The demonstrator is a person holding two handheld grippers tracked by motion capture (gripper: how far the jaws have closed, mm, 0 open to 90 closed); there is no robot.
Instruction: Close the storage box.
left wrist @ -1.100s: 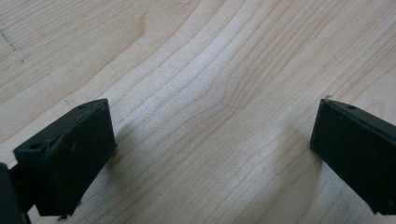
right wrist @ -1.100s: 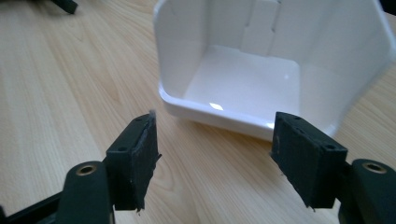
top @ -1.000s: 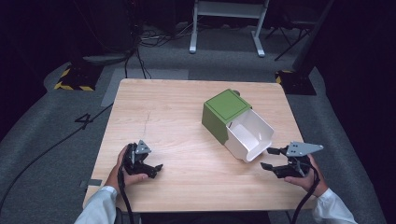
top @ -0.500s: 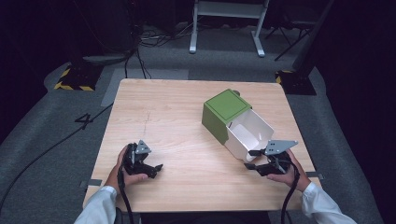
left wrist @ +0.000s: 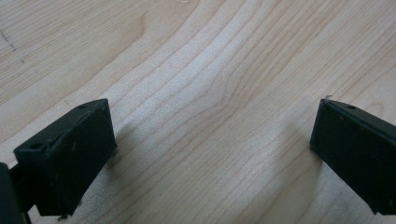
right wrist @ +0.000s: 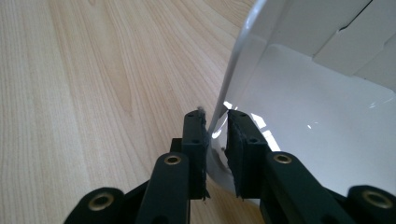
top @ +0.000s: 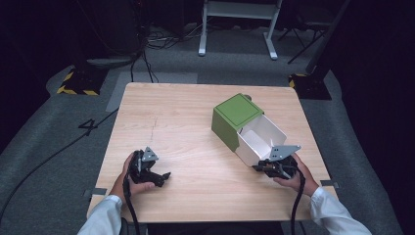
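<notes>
The wooden table point(top: 195, 122) spreads out in front of me, pale grain running across it, with dark carpet and cables on the floor beyond its far edge. On the right half of the table sits a green box point(top: 235, 117) lying on its side, and a white inner tray point(top: 259, 139) slides out of it toward the near right corner, its open mouth facing me.

My right gripper point(top: 268, 169) sits at the near right of the table, right at the tray's near edge. In the right gripper view, my two black jaws stand narrow, one on each side of the tray's thin white wall point(right wrist: 233, 70), the left jaw outside over the wood and the right jaw inside the tray. The wall passes through the slim gap between them; the pads look to be touching it or nearly so, though I cannot tell whether they press it firmly.

My left gripper point(top: 155, 177) rests at the near left of the table, well apart from the box. In the left gripper view its jaws stand wide, with bare wood point(left wrist: 210, 116) between them and nothing held.
</notes>
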